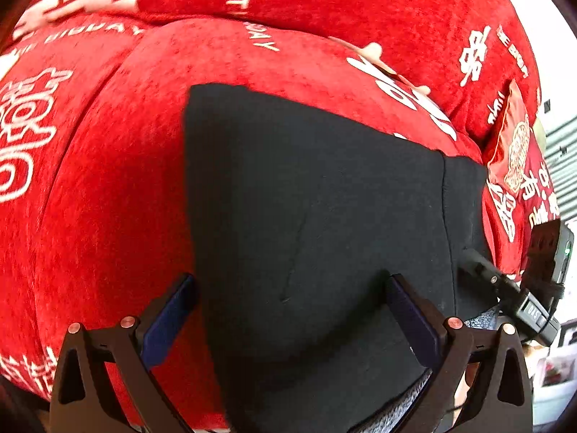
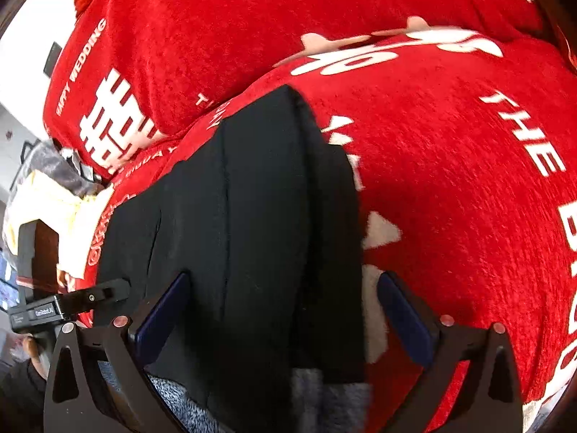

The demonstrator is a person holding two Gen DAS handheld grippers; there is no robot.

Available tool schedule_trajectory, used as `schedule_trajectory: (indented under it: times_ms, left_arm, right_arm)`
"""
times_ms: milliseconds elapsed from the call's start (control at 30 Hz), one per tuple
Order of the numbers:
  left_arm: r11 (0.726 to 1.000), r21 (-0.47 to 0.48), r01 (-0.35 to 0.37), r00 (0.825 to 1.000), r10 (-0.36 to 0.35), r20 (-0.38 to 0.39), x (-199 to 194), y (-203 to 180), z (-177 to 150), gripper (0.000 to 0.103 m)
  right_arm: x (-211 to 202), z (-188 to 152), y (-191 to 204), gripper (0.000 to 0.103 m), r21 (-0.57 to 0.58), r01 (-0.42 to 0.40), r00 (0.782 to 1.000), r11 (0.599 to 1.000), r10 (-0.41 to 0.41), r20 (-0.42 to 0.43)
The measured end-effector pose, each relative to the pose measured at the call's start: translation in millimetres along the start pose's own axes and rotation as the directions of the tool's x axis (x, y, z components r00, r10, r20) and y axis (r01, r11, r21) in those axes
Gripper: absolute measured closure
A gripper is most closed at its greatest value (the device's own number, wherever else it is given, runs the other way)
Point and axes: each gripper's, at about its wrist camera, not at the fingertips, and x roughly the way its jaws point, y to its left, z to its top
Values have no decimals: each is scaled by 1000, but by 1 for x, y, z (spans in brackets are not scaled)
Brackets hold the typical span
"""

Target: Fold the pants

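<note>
I see black pants [image 1: 317, 195] folded on red blanket [image 1: 119, 187]; L gripper [image 1: 288, 310] & R gripper [image 2: 285, 306] both spread wide, nothing held.

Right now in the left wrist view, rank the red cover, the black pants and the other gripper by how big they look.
1. Red cover, fills most of the frame.
2. Pants, a large central block.
3. Right gripper, smallest, though only part of it shows at the edge, so its true size is unsure.

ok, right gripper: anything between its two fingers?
Yes. In the right wrist view the folded black pants run up between the open right gripper fingers, lying on the red printed blanket. Nothing else sits in that gap.
</note>
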Motion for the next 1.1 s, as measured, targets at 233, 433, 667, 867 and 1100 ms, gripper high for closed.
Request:
schedule_trajectory:
  times_ms: [233, 433, 667, 867, 1100]
  left_arm:
    - [999, 33, -3, 1000, 2, 13, -11, -8, 2, 31]
    - [999, 29, 31, 1000, -31, -3, -25, 3, 8, 49]
    - [999, 32, 10, 1000, -11, 29, -54, 20, 13, 52]
    - [1000, 10, -23, 996, 22, 82, -99, 56, 21, 51]
    - [992, -86, -95, 990, 103, 94, -123, 123, 25, 51]
  right_arm:
    - [-10, -7, 29, 32, -100, 36, 999, 994, -38, -24]
    - [-29, -11, 67, 47, -146, 93, 996, 985, -92, 13]
    - [-46, -8, 123, 53, -199, 71, 997, 977, -65, 38]
    - [-44, 1, 173, 53, -221, 10, 999, 975, -1, 42]
    - [8, 1, 227, 53, -234, -50, 998, 971, 42, -38]
